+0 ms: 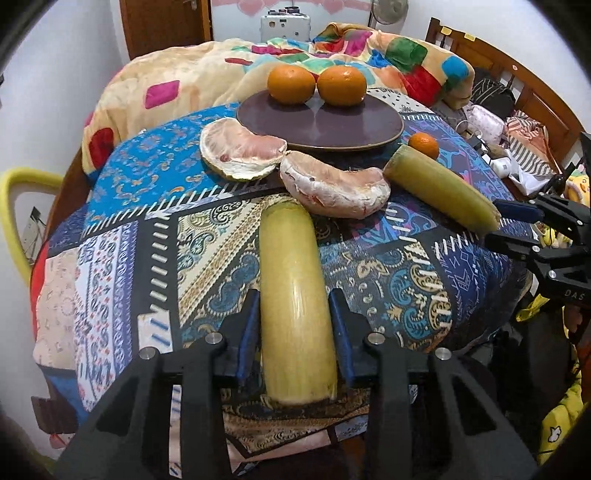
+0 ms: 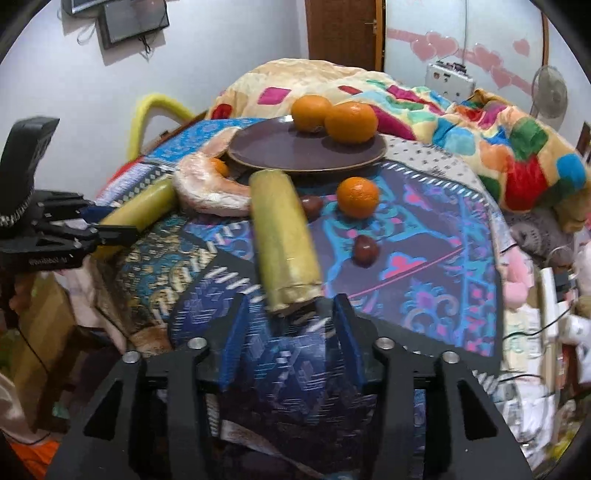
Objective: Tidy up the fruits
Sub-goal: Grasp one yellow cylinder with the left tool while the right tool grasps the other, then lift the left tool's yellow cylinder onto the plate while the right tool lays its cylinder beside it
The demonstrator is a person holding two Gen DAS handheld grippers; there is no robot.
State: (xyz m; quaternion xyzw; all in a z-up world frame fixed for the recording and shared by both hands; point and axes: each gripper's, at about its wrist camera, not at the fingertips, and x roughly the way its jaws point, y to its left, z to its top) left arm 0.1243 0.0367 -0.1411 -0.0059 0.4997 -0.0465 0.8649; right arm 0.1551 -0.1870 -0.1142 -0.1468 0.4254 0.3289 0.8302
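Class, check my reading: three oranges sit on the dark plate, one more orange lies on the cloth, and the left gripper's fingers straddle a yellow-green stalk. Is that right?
Not quite. Only two oranges sit on the dark plate, as the left wrist view shows. The loose orange lies on the cloth, and the left gripper does straddle a stalk.

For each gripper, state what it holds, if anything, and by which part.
The left gripper straddles a yellow-green stalk near its near end; contact cannot be told. The right gripper holds nothing.

Around me: white walls (image 2: 207, 66), a brown wooden door (image 2: 343, 33), a white standing fan (image 2: 549, 92) and a carved wooden headboard (image 1: 517, 85)
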